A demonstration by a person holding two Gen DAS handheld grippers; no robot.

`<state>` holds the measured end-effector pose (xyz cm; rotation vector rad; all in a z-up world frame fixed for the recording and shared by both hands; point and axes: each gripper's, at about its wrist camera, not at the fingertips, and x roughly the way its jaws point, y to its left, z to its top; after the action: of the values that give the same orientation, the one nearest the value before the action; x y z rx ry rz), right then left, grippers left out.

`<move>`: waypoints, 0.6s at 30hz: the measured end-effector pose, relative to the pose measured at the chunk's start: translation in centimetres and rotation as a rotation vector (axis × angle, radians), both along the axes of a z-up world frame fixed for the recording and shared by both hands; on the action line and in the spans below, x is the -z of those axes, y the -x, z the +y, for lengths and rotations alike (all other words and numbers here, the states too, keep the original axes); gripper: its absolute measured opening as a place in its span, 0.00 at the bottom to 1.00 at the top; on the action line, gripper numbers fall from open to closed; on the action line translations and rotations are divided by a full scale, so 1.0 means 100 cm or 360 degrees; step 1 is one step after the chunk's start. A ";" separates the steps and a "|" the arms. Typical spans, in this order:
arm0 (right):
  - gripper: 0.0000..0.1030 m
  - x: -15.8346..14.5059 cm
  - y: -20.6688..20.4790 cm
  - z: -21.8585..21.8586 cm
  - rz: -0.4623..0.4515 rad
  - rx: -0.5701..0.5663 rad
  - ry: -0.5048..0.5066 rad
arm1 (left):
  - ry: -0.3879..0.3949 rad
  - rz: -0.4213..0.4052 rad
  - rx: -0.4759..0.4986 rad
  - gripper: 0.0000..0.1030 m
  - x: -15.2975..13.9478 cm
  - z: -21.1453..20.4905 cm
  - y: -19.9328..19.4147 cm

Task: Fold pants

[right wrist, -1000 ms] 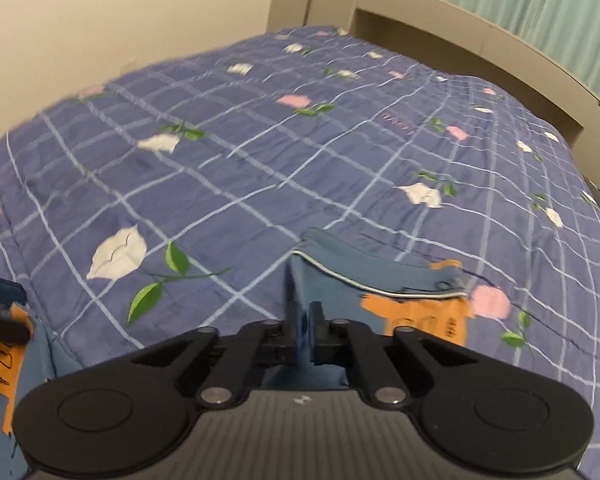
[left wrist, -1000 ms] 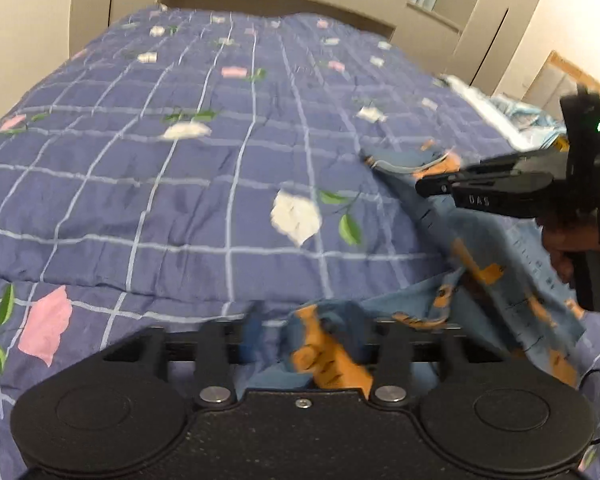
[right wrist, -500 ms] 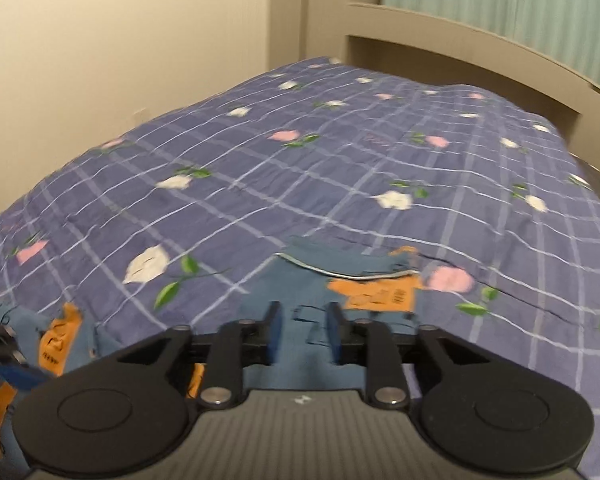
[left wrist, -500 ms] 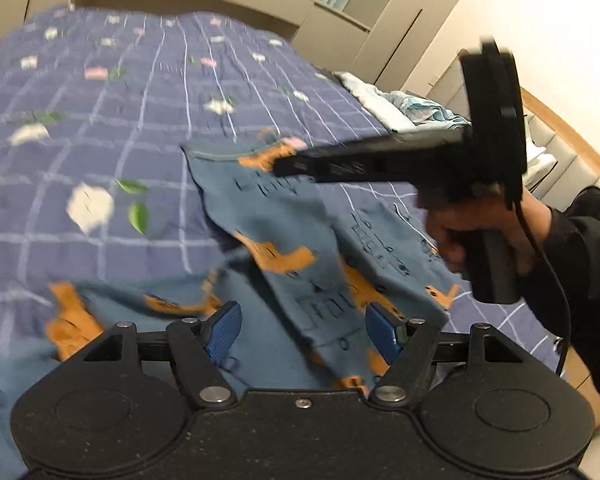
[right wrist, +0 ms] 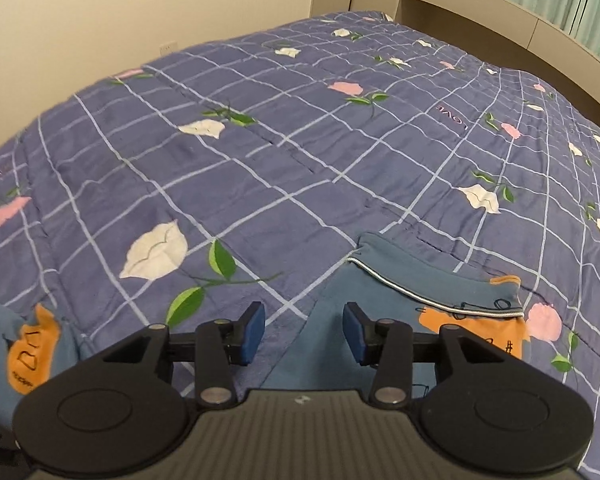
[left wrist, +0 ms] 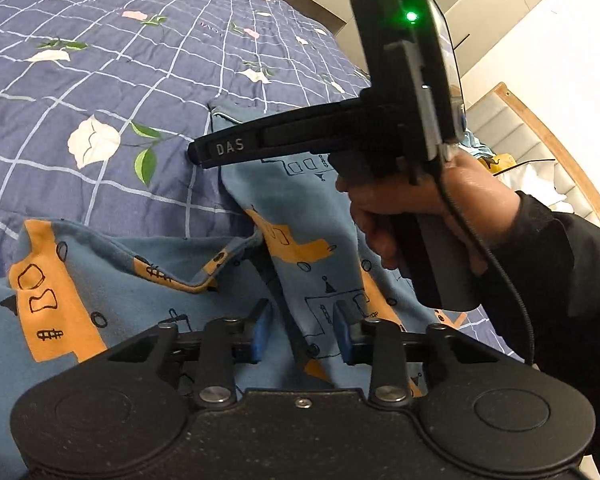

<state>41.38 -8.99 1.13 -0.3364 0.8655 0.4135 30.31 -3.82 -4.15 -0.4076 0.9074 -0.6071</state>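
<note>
A bed (right wrist: 300, 152) with a blue checked floral quilt fills the room. The pants (left wrist: 300, 216) run from lower frame to their waistband at upper centre. The left gripper (left wrist: 302, 338) has just been narrowing its fingers around a fold; the right gripper (right wrist: 304, 338) has just been parting its fingers, apart over the cloth.

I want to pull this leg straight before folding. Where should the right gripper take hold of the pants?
I'd take the pants at the cuffed hem with the pale piping, lying flat on the quilt. Come from the near side, low along the leg; the right gripper, jaws open, already points that way. The hem's corner gives a firm double edge.
</note>
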 end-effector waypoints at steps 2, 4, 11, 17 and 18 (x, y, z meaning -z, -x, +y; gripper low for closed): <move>0.47 0.002 -0.001 0.001 -0.0001 0.0014 0.0015 | 0.0006 0.0004 -0.0005 0.29 0.000 0.000 0.001; 0.46 0.002 -0.003 -0.002 0.0001 0.0032 0.0018 | 0.0011 0.0008 -0.0007 0.24 0.000 -0.002 0.000; 0.08 0.003 -0.004 -0.010 0.0012 0.0073 0.0006 | 0.0009 -0.0008 0.0010 0.04 -0.003 -0.009 -0.003; 0.02 -0.001 0.000 -0.021 -0.0026 0.0107 -0.0038 | -0.0025 -0.0051 0.0018 0.00 -0.011 -0.012 0.000; 0.02 -0.003 0.001 -0.023 -0.0036 0.0113 -0.0045 | -0.0032 -0.0059 0.0018 0.00 -0.012 -0.013 0.000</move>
<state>41.28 -11.27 1.40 -0.2828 0.8464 0.3554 30.27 -5.14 -2.91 -0.3726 0.8803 -0.6136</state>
